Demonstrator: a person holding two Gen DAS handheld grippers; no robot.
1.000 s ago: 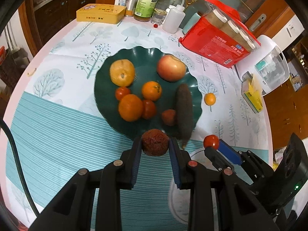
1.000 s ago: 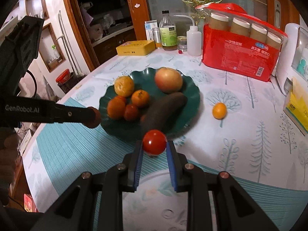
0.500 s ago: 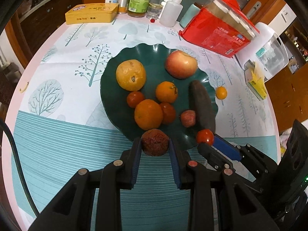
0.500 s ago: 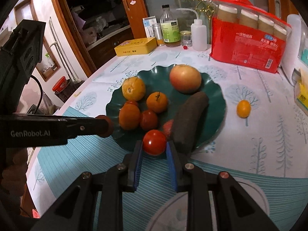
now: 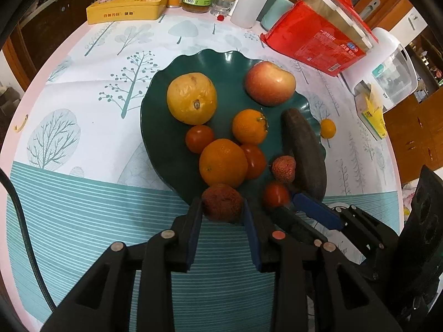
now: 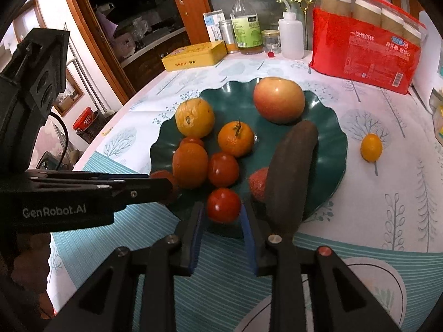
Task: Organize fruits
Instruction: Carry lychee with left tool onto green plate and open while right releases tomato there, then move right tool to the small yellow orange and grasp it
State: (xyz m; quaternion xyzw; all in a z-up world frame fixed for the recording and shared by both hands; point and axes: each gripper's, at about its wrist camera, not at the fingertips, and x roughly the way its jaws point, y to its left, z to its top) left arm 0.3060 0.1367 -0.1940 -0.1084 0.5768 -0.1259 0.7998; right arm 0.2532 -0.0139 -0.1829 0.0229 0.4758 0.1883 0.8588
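Fruits crowd the dark green scalloped plate at the middle of the round table, which wears a white cloth printed with pale trees and a teal striped band along its near edge. At the plate's near rim the left gripper has a brown, rough-skinned lychee between its blue pads; its jaws have just been opening and a small gap shows beside the fruit. Just right of it the right gripper flanks a red tomato, its jaws likewise just loosened, pads apart from the skin. A small yellow-orange fruit lies off the plate toward the table's right edge. Wooden cabinets stand behind the far left edge.
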